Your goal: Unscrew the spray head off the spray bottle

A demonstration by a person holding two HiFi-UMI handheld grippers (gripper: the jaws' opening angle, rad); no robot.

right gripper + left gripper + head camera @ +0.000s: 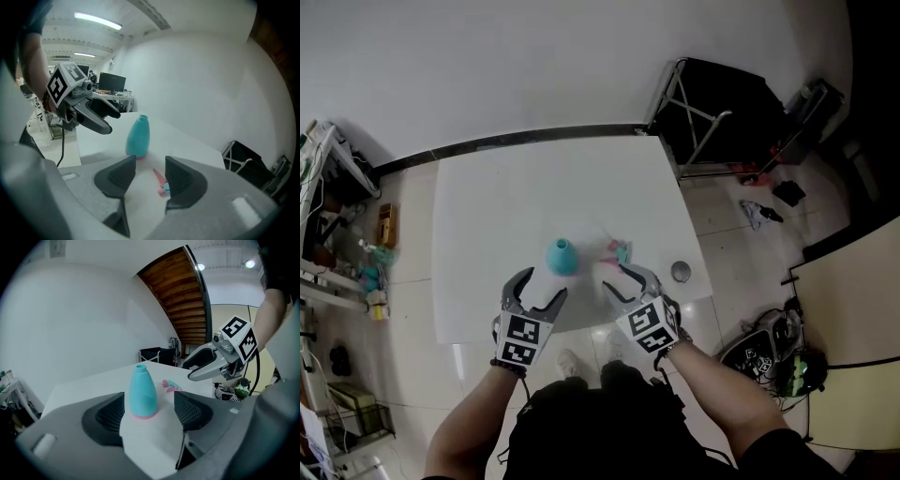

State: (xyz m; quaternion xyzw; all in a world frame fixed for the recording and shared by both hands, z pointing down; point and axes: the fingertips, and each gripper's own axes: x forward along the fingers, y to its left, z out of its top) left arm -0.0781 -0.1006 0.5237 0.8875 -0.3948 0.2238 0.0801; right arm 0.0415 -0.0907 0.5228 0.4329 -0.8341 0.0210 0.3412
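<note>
Looks pretty much done to me: the spray bottle (562, 256) stands upright on the white counter (506, 197) with its neck bare, and the spray head (621, 250) lies just beside it. Left gripper (542, 286) and right gripper (617, 279) hover near, fingers (110, 416) apart, holding nothing. No brand or label is readable, only the grippers' square markers.
</note>
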